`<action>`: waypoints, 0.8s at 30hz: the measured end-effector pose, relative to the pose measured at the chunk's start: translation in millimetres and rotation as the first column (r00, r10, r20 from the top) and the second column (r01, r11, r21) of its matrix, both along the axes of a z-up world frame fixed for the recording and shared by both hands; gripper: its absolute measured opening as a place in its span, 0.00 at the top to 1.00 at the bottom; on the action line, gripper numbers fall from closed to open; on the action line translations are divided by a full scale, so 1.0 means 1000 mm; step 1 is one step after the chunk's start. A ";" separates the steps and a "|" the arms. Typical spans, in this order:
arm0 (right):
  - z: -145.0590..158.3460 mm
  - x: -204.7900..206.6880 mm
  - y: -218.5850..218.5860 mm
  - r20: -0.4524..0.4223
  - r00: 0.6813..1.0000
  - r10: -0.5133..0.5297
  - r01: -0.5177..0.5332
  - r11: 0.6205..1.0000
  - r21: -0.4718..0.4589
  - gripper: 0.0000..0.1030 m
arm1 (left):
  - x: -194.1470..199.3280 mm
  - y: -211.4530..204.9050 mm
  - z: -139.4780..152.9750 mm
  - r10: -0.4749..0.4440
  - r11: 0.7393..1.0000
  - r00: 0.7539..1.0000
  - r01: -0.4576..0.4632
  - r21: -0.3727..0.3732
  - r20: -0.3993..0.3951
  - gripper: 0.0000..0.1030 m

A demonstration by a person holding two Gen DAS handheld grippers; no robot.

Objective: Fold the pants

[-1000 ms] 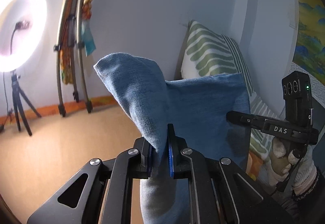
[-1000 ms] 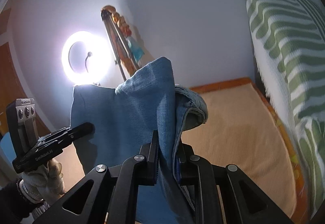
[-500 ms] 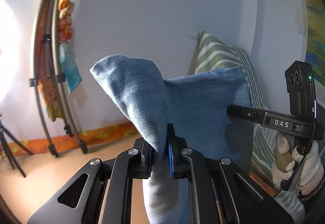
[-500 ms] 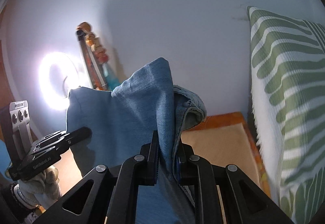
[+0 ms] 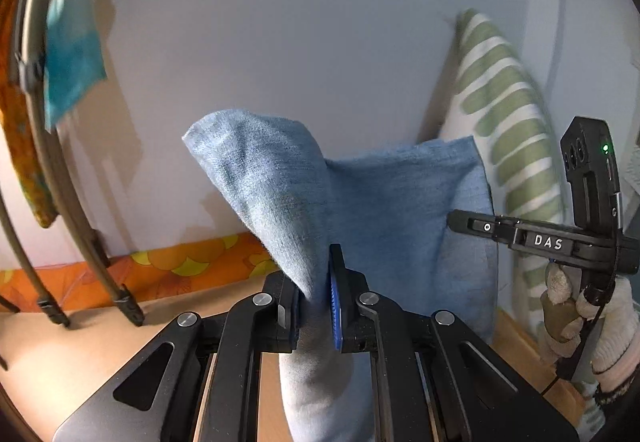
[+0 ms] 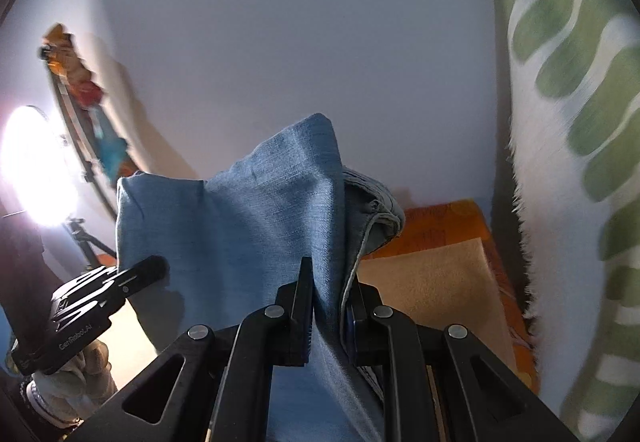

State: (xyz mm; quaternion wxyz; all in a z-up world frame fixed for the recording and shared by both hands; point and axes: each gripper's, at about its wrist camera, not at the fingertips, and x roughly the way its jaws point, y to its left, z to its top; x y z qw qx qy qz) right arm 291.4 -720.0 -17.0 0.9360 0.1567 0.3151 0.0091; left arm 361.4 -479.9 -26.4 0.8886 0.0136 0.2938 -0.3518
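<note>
Now both views swung right; pants (image 5: 380, 201) still clamped

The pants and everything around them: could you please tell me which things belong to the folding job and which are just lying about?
Part of the job:
- blue pants
- left gripper, shut on the pants
- right gripper, shut on the pants

Just lying about:
- striped pillow
- ring light
- folded stand with cloths
</note>
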 end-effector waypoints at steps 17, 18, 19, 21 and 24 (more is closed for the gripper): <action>-0.037 0.061 -0.009 -0.074 0.990 -0.124 0.114 0.986 -0.123 0.63 | 0.039 -0.003 -0.022 0.083 0.992 0.997 -0.082 0.097 -0.003 0.76; -0.035 0.058 -0.008 -0.073 0.990 -0.125 0.115 0.985 -0.125 0.63 | 0.038 -0.001 -0.019 0.084 0.992 0.996 -0.084 0.095 -0.001 0.76; -0.033 0.055 -0.006 -0.070 0.990 -0.123 0.114 0.986 -0.123 0.63 | 0.035 0.002 -0.015 0.085 0.992 0.996 -0.085 0.090 0.000 0.76; -0.026 0.047 0.000 -0.060 0.991 -0.122 0.114 0.986 -0.123 0.63 | 0.028 0.006 -0.009 0.082 0.992 0.997 -0.082 0.091 0.003 0.76; -0.016 0.033 0.006 -0.042 0.992 -0.121 0.115 0.985 -0.128 0.62 | 0.017 0.014 0.001 0.078 0.993 0.997 -0.080 0.090 0.018 0.76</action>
